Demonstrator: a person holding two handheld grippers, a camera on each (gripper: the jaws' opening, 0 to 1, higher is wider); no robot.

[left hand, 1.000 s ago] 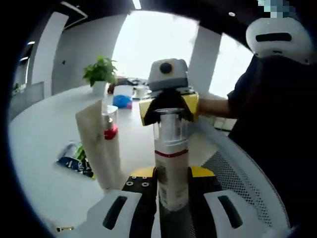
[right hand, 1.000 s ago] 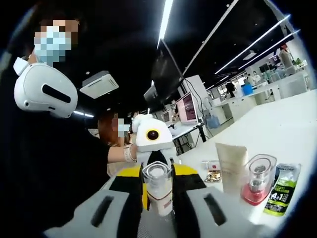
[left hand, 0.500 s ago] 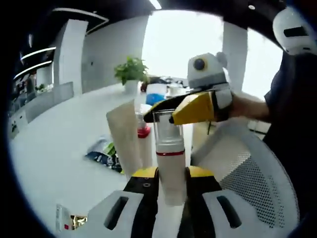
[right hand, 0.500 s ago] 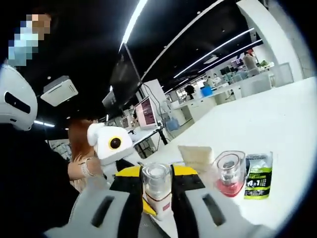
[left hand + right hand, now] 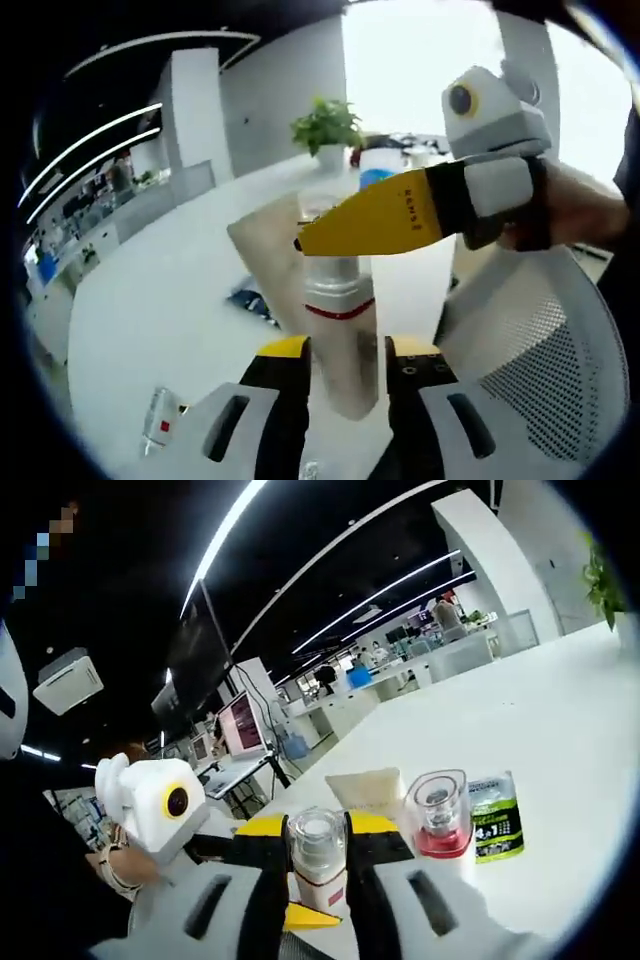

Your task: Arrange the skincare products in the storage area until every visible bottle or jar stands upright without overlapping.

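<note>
Pump bottle (image 5: 340,330) with a clear cap and red band sits pinched by both grippers: left gripper (image 5: 345,375) fingers clamp its body, right gripper (image 5: 318,865) fingers close on its cap end (image 5: 317,842). Best handled by freeing one grip before lowering, keeping it vertical, base flat. Just beyond stand a beige tube (image 5: 368,788) and a red-based clear-capped bottle (image 5: 438,815), with a green sachet (image 5: 495,815) lying flat beside them. White table (image 5: 560,740) offers open room past them; the mesh chair (image 5: 530,350) crowds the near edge.
</note>
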